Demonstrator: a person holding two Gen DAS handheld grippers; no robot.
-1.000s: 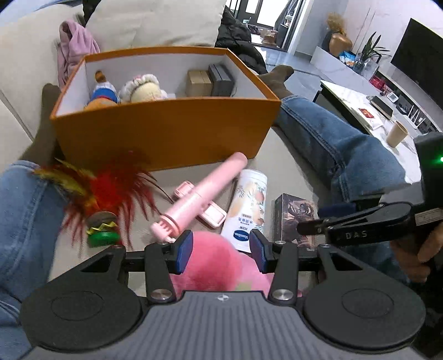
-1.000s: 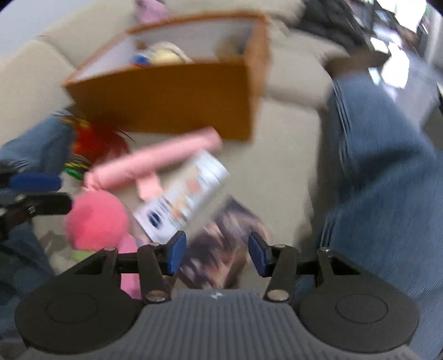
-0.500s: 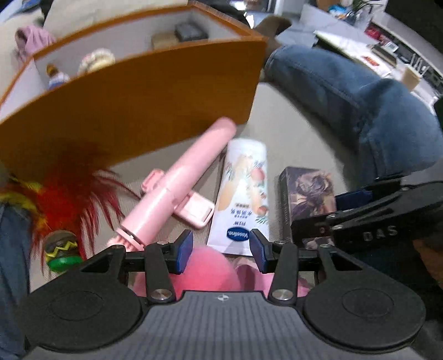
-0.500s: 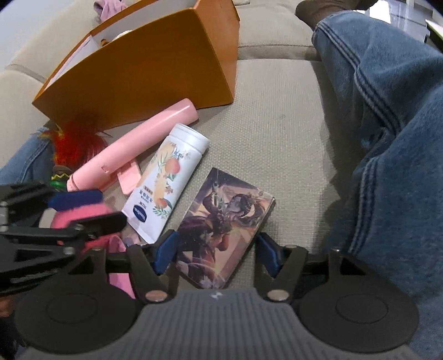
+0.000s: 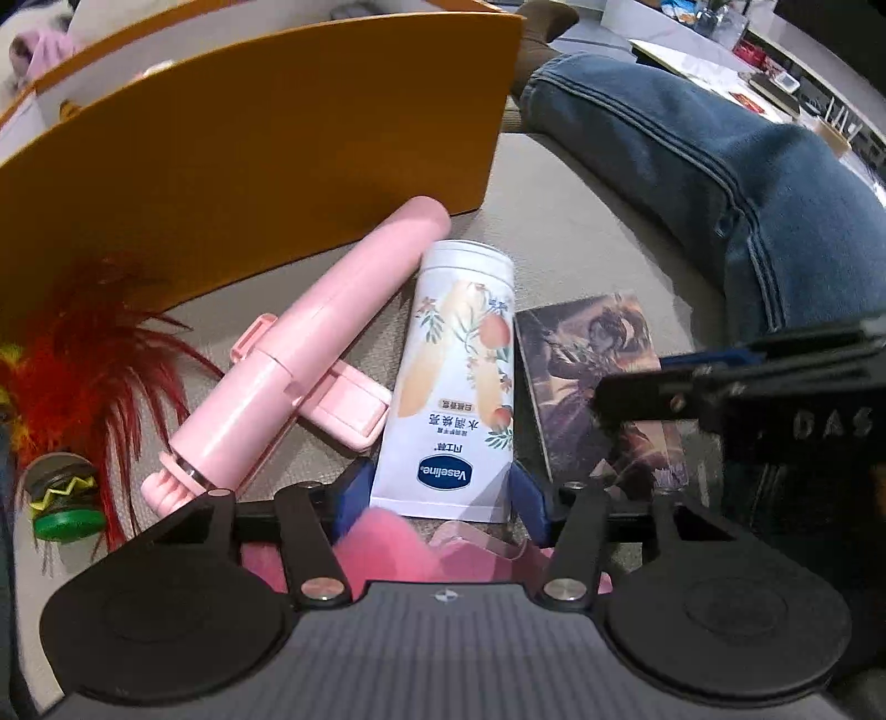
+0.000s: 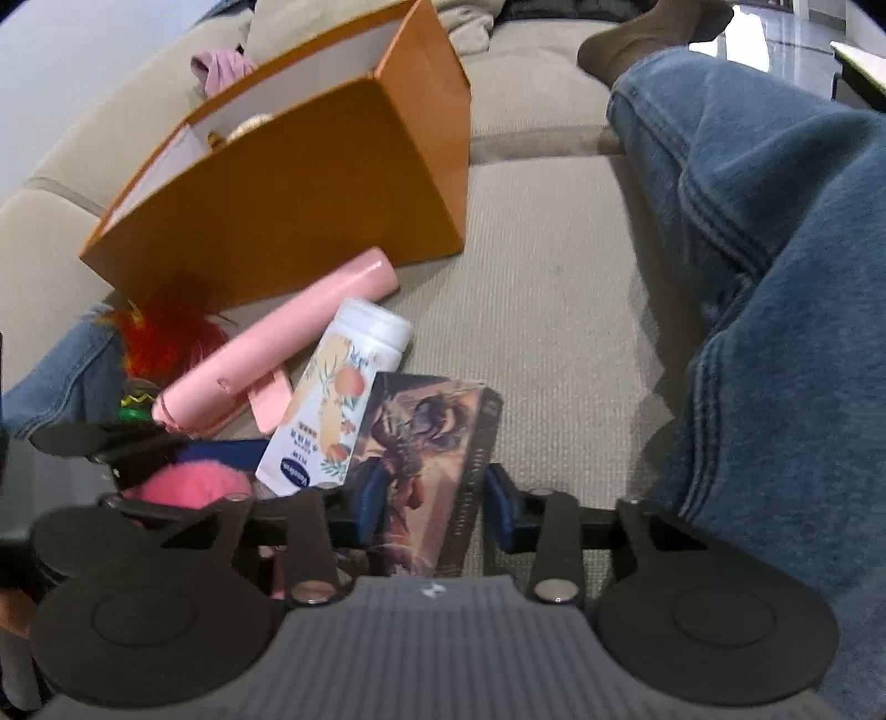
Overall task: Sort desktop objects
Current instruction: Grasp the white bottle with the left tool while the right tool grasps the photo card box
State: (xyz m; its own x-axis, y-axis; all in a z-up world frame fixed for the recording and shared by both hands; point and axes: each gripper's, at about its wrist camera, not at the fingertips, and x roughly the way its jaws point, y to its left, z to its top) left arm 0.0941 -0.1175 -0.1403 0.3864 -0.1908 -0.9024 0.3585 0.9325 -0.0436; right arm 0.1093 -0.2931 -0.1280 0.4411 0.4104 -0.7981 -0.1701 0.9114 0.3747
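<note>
Right tongs (image 6: pixel 432 498) closing, pinching the dark illustrated card box (image 6: pixel 429 443); left tongs (image 5: pixel 440 493) spreading, straddling the white peach-print Vaseline tube (image 5: pixel 454 382) beside it. Lift the box level.

A person's denim-clad leg (image 6: pixel 775 232) is stretching across the beige sofa (image 6: pixel 554 266) beyond and right of the fingers, while a sock-covered foot (image 6: pixel 637 39) is resting farther off, near the cushions.
</note>
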